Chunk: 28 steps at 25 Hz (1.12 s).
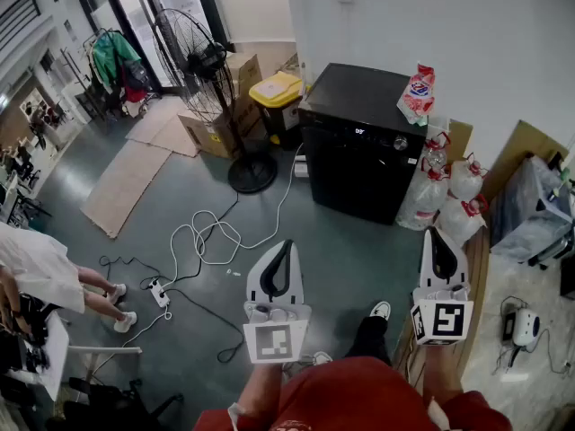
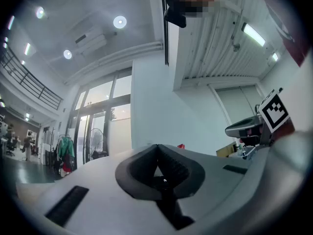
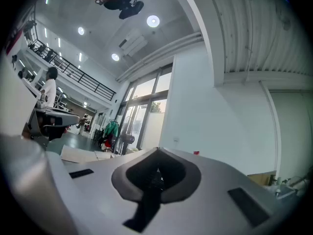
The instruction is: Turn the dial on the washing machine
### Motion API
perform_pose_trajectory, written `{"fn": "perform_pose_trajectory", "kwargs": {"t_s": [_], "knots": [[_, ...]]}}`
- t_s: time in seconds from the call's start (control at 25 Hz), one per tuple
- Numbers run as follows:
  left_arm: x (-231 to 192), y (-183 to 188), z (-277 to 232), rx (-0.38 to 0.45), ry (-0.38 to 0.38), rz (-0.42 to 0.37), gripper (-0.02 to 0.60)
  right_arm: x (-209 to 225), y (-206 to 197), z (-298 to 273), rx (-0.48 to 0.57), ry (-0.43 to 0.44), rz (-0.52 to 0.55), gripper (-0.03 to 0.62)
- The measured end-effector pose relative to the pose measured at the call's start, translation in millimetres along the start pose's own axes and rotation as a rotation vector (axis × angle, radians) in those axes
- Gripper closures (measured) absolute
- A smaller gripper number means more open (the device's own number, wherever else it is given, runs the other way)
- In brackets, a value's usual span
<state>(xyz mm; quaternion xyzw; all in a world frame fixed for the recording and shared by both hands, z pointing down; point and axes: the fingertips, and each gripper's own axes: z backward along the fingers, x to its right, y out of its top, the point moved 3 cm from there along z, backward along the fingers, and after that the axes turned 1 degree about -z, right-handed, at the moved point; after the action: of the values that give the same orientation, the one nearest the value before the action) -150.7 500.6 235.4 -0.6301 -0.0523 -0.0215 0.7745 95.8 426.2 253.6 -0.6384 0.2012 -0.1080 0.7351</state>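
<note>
A black washing machine (image 1: 359, 142) stands against the white wall, its small round dial (image 1: 401, 143) at the right of the front panel. Both grippers are held well in front of it, over the floor, and point up towards it. My left gripper (image 1: 287, 242) is shut with nothing between its jaws. My right gripper (image 1: 437, 232) is shut and empty too. In both gripper views the jaws (image 2: 157, 147) (image 3: 157, 151) meet at a point and the wall and ceiling fill the background; only a red bag top shows above the left jaws.
A red and white bag (image 1: 418, 92) lies on the machine's top, with tied white plastic bags (image 1: 449, 191) at its right side. A standing fan (image 1: 207, 70), a yellow bin (image 1: 277, 92), cardboard boxes (image 1: 220, 128) and white cables (image 1: 211, 236) with a power strip (image 1: 160, 293) occupy the floor at left. A person's legs (image 1: 99, 290) show at left.
</note>
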Motion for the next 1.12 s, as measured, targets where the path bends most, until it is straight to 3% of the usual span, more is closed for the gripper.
{"fn": "perform_pose_trajectory", "kwargs": {"t_s": [0.52,1.12], "knots": [[13.5,-13.0,-20.2,-0.015,-0.013,0.003,0.572,16.8,-13.8,-9.1,-0.023,-0.014,-0.001,0.586],[50.1,-58.2,-102.4,-0.100,-0.056,0.018,0.572,76.4,-62.6,-57.7,-0.102,-0.064,-0.028,0.585]]}}
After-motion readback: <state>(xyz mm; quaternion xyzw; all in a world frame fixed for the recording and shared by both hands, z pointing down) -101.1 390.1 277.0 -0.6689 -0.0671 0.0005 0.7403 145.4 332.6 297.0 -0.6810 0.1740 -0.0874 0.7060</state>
